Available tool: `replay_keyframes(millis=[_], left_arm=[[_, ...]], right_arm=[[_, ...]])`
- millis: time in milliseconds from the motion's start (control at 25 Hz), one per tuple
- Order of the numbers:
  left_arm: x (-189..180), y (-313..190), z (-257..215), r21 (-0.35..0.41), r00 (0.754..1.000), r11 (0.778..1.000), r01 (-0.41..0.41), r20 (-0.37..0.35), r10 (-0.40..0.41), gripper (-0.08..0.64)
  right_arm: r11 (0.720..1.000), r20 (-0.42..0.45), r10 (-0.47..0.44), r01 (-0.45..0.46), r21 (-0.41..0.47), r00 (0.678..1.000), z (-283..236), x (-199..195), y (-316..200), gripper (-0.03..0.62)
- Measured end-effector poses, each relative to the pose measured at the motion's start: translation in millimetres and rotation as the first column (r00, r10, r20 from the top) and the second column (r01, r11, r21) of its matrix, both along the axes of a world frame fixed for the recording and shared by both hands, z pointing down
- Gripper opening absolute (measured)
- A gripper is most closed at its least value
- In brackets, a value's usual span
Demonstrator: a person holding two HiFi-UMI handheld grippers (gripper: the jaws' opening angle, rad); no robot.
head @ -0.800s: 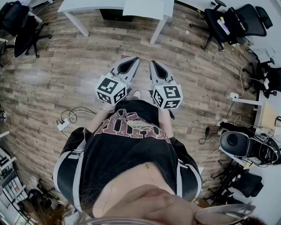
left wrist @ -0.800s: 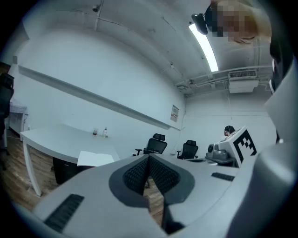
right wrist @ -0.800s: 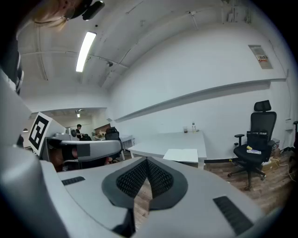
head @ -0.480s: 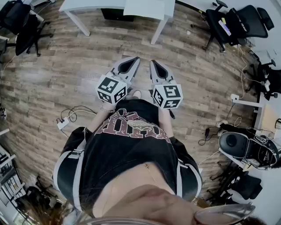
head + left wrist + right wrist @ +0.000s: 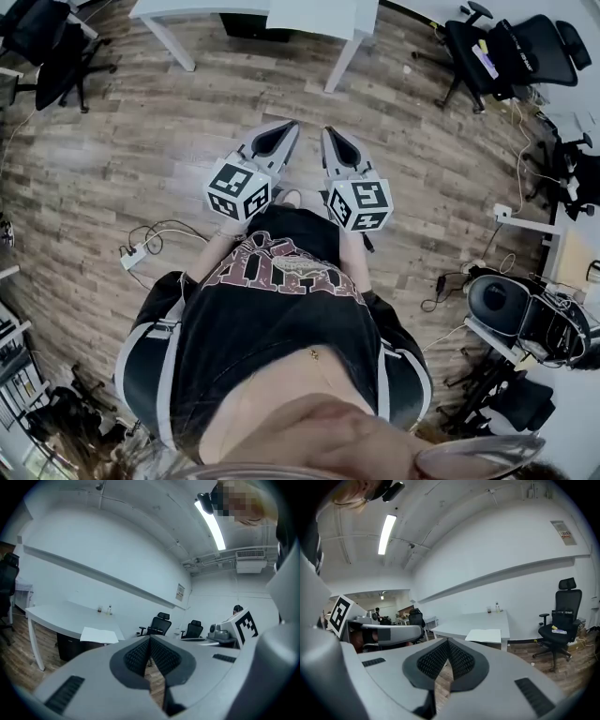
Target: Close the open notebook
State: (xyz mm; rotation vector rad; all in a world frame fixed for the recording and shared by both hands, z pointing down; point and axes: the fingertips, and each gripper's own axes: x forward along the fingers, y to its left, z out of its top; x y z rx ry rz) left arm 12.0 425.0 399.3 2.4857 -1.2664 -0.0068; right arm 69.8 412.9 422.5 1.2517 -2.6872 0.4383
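Grey hard-plastic grippers side by side, just in front of the person's black printed shirt [image 5: 272,309], both aimed almost level toward the table. Left gripper [image 5: 150,637]: jaws closed tight, dark ribbed pads [image 5: 138,656] meet at the tips, nothing between them. Right gripper [image 5: 447,641]: same, pad against pad, empty. Each has a cube with black-and-white square markers at its rear. The tapered noses sit close together, not touching.

Below them is a brown wood-plank floor [image 5: 141,141], matte. A white power strip [image 5: 131,260] with a looped cable lies to the person's left. There is a wide stretch of bare floor between the grippers and the table.

White table [image 5: 187,9]: smooth top, thin white legs, set against a plain white wall. Notebook [image 5: 484,635] lies open and flat near the table's front edge, with blank-looking white rectangular pages, well apart from both grippers. Two small bottles [image 5: 496,606] stand farther back on the top.

Black office chairs [image 5: 506,47] stand right of the table, with more cables and gear crowding the right edge.
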Motion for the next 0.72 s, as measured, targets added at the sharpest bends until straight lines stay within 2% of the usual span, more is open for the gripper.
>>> replay_keyframes(millis=[360, 720], left_arm=[[-8.9, -17.8, 7.5, -0.038, 1.000, 0.999, 0.026, -0.016, -0.026, 0.046], [-7.6, -62.4, 8.7, -0.050, 1.000, 0.999, -0.019, -0.015, 0.018, 0.046]], right_arm=[[1.000, -0.002, 0.004, -0.004, -0.006, 1.000, 2.2, -1.5, -15.5, 0.018], [1.000, -0.015, 0.017, -0.017, -0.003, 1.000, 1.2, -7.8, -58.2, 0.018]])
